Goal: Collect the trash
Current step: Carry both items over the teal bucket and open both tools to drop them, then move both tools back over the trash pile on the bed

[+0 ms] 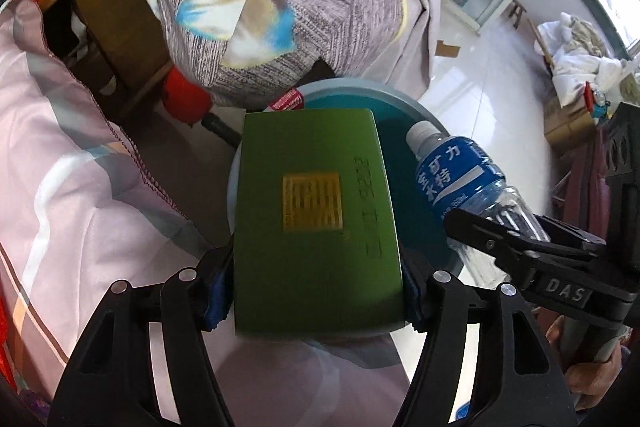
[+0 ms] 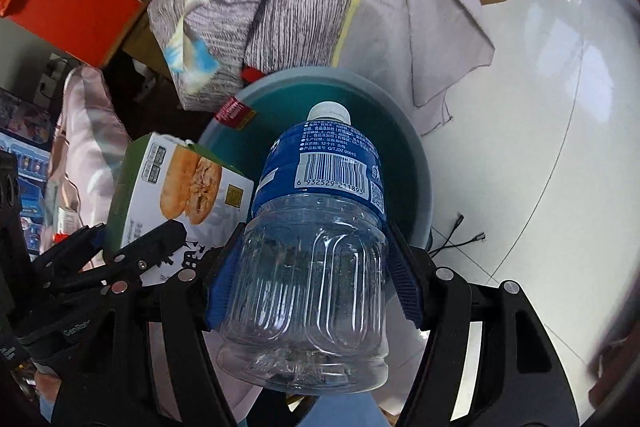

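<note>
left tongs [image 1: 316, 291] hold green box [image 1: 316, 211], right tongs [image 2: 316, 291] hold bottle [image 2: 316, 239], both above bin rim [image 2: 420, 155].

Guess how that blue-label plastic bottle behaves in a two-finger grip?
The bottle looks empty and clear, so probably very light. Its thin ribbed wall likely flexes under the right gripper pads. Being round and smooth, it may rotate or slip, and roll if dropped outside the bin.

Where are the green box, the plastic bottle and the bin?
green box [image 1: 316, 223]: left wrist view, its green face.
plastic bottle [image 2: 312, 267]: right wrist view, clear ribbed body.
bin [image 2: 424, 187]: right wrist view, right rim.
</note>
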Demonstrator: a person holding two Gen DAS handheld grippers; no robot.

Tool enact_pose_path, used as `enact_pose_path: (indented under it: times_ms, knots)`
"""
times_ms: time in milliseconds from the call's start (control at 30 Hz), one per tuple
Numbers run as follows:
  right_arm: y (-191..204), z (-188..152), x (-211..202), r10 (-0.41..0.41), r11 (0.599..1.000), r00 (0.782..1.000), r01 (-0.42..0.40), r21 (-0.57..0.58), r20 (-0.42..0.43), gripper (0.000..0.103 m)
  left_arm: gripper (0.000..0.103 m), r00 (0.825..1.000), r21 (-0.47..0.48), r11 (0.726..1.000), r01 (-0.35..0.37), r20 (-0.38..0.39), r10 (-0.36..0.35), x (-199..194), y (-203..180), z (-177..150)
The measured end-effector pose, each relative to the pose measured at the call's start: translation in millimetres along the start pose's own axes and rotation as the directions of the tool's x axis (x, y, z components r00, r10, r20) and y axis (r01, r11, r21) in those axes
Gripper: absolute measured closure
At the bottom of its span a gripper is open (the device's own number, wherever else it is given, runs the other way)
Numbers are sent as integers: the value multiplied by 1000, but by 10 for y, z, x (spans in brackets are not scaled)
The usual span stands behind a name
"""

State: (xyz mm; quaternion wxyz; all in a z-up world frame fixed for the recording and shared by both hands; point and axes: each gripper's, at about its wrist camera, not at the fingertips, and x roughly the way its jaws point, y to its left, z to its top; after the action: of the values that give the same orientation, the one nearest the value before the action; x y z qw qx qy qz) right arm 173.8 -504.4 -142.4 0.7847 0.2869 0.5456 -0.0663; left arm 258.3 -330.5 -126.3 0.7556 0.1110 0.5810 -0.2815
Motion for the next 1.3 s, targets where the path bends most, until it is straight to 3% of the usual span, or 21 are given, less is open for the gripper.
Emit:
enact_pose_path:
  times_ms: [67, 133, 500, 700, 767, 800, 967, 1100, 1300]
  knots:
    - [13, 2, 46, -3, 1000, 1000, 3, -4, -6, 39, 21, 1000, -2, 1000, 2, 5, -2, -14, -6, 2]
    - [8, 5, 67, -2, 1000, 1000, 2, 1, -7, 39, 16, 999, 0, 1000, -10, 31, 10, -81, -4, -7]
    - [45, -27, 207, -15, 1000, 999, 15, -11, -42, 39, 15, 998, -18, 1000, 18, 67, -16, -307, 60, -142]
    - [94, -48, 334, -80, 996, 994, 77, -37, -80, 39, 14, 997, -56, 998, 29, 67, -25, -378, 151, -237]
    - [83, -57, 356, -79, 996, 993, 77, -34, -92, 35, 14, 997, -67, 997, 31, 71, -26, -411, 172, -261]
    - [84, -65, 357, -77, 997, 992, 74, -30, -95, 28, 13, 997, -70, 997, 29, 74, -24, -430, 175, -270]
    - [95, -95, 309, -78, 997, 993, 76, -21, -93, 26, 12, 996, -79, 996, 33, 89, -26, -525, 169, -312]
    - [77, -116, 217, -91, 996, 993, 91, -4, -77, 18, 12, 995, -76, 997, 26, 101, -18, -624, 161, -367]
    - [184, -203, 24, -130, 991, 989, 128, -34, -64, 18, 11, 992, -104, 994, 17, 128, -3, -827, 248, -517]
